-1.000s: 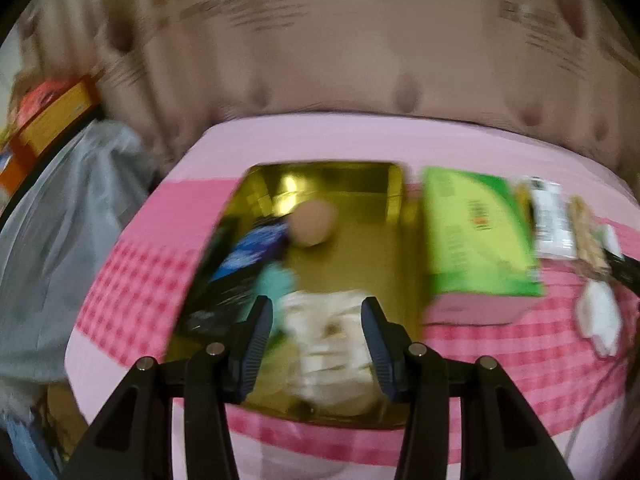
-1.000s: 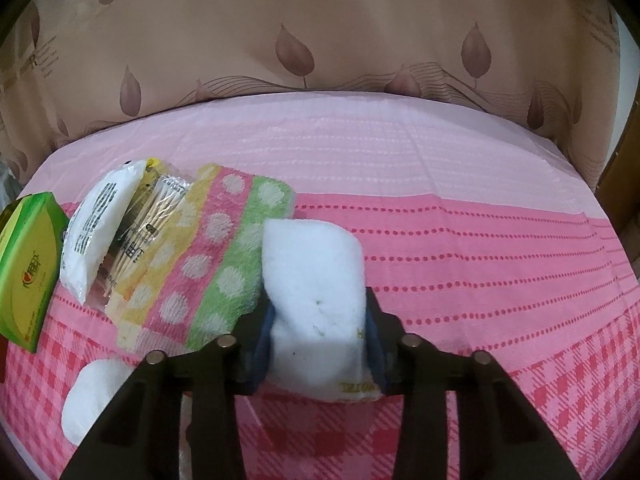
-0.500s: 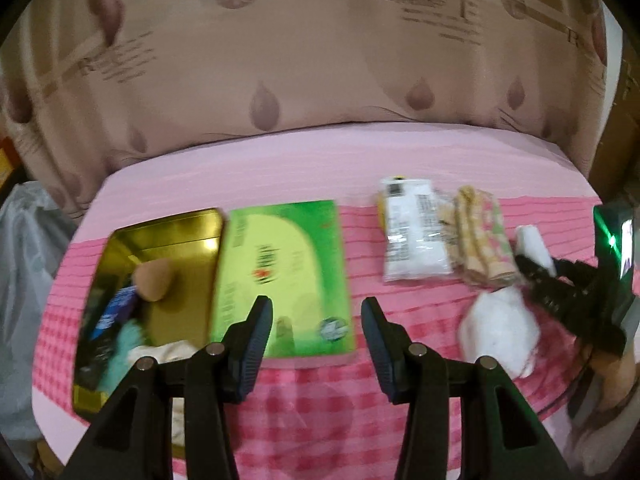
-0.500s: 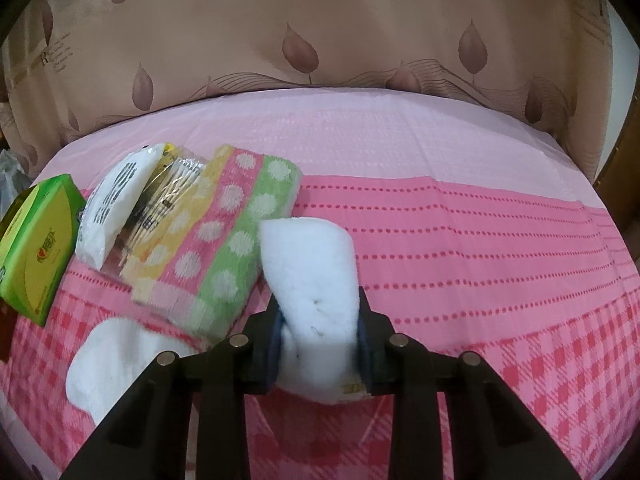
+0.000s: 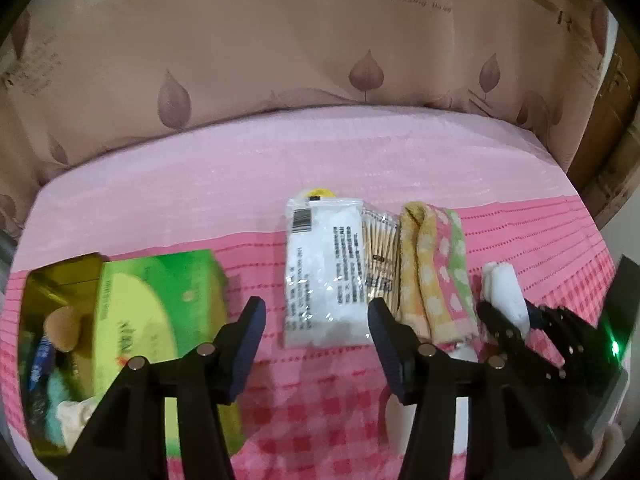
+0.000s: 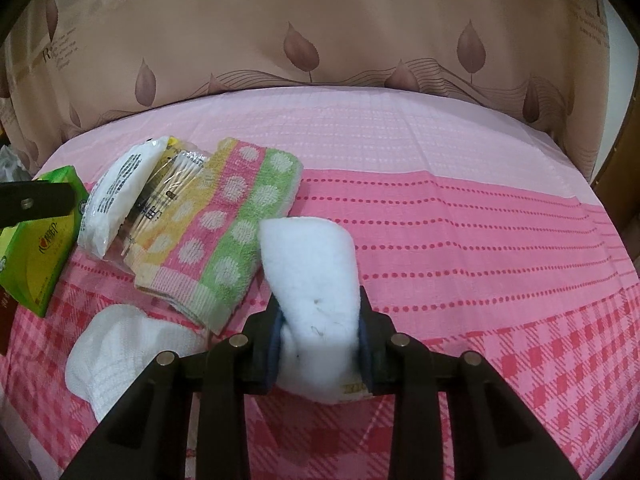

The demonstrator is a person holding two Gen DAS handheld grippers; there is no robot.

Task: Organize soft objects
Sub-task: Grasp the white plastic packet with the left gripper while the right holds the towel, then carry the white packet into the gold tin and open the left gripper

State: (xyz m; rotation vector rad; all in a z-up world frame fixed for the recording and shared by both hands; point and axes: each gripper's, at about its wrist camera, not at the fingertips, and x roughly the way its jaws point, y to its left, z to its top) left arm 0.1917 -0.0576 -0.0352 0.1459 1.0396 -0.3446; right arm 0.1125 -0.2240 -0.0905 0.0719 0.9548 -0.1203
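- Left wrist view: the left tool [image 5: 316,320] is empty, its jaws opening wide above a clear packet [image 5: 326,276]; the gold tin [image 5: 44,340] is blurred and cut off at the frame's left edge.
- Right wrist view: the right tool [image 6: 318,334] squeezes a white folded cloth [image 6: 312,284] just beside the dotted towel [image 6: 224,232]; the cloth's near end is hidden.

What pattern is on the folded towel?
Yellow, pink and green stripes with pale dots on the towel; clearest in the right wrist view.

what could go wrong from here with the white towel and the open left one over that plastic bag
1. The right hand-held gripper pinches the rolled white towel only at its near end, so the free end could sag or unroll when lifted.
2. The left hand-held gripper, its jaws opening with nothing between them, points at the slippery plastic bag, which overlaps the cotton swab pack; a grab may drag both.
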